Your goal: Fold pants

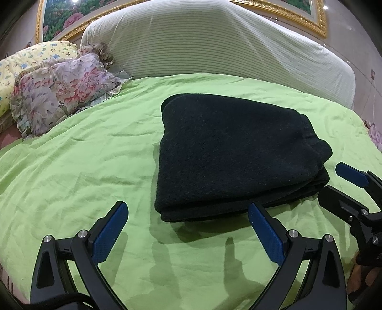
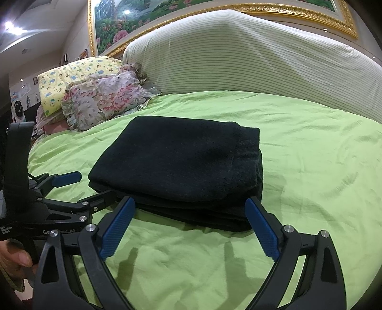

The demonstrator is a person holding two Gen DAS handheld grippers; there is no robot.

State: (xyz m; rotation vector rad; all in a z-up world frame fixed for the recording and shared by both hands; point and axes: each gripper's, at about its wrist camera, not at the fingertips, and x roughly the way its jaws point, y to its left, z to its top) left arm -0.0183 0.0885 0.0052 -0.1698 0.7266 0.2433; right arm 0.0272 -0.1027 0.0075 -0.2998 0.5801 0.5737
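Folded black pants flat on green bedsheet. Right gripper spread wide, empty, just near of pants (left gripper at left, likewise spread).

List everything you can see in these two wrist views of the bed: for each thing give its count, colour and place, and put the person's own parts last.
Folded dark knit pants: one, black, in a stacked bundle in the middle of the sheet.
Wrinkled green bed sheet: one, lime green, covering the bed under the pants.
Large ribbed bolster cushion: one, pale grey-green stripes, along the far edge of the bed.
Floral ruffled pillow: one, pink and grey, far left on the bed.
Yellow printed pillow: one, yellow with blue figures, behind the floral pillow.
Gold-framed flower painting: one, green and pink, on the wall behind.
Left gripper: one, black with blue pads, open, near the pants' near edge.
Right gripper: one, same colours, open, at the near edge.
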